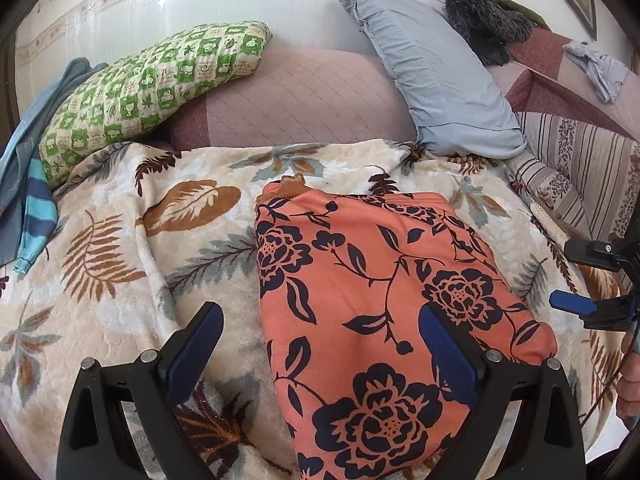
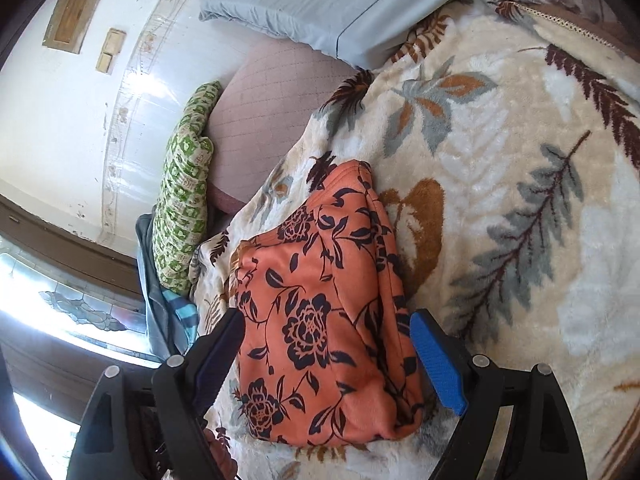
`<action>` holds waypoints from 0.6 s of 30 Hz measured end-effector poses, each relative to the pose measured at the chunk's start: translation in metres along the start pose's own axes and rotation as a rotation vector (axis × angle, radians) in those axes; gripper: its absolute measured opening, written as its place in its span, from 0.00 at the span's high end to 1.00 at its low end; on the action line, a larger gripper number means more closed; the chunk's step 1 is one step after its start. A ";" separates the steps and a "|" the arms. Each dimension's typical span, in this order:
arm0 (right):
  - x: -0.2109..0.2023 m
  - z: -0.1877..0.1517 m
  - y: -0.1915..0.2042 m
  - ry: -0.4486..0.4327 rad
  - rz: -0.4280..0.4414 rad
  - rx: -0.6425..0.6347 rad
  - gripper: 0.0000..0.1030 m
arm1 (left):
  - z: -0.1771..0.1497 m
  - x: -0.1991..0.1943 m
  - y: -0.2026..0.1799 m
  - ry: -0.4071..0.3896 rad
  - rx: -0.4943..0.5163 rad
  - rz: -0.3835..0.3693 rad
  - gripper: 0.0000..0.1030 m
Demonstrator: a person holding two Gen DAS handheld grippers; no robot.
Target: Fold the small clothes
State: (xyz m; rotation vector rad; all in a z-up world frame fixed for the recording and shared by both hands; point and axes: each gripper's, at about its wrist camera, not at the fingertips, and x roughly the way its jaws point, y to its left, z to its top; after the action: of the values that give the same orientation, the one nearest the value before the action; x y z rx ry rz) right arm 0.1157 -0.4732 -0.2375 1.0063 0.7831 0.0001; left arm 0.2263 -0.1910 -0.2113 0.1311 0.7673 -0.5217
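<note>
An orange garment with dark blue flowers (image 1: 360, 288) lies folded into a rough rectangle on a cream leaf-patterned blanket (image 1: 120, 248). My left gripper (image 1: 320, 312) hovers over the garment's near left part, jaws wide open, with its pads off the cloth. In the left wrist view my right gripper (image 1: 572, 276) shows at the right edge, beside the garment's right side. In its own view the right gripper (image 2: 328, 318) stands open, and the folded garment (image 2: 320, 300) lies between and beyond its blue pads (image 2: 438, 364), untouched by them.
Against the wall lean a green checked pillow (image 1: 152, 84), a pink quilted cushion (image 1: 296, 100) and a grey-blue pillow (image 1: 432, 68). A blue striped cloth (image 1: 36, 208) lies at the left, a striped floral cover (image 1: 580, 164) at the right. A hand (image 1: 632, 372) shows at the right edge.
</note>
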 end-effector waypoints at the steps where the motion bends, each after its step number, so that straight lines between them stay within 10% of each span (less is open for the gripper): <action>1: -0.001 -0.005 -0.002 0.006 -0.001 0.010 0.16 | -0.001 -0.001 -0.001 0.003 0.006 0.002 0.05; 18: 0.044 0.019 -0.031 0.063 0.004 0.076 0.16 | -0.002 0.048 0.014 0.197 -0.090 -0.137 0.05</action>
State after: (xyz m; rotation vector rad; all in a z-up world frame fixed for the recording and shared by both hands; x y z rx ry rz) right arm 0.1483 -0.4900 -0.2814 1.0844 0.8433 0.0054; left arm 0.2602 -0.1976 -0.2469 0.0467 0.9956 -0.6094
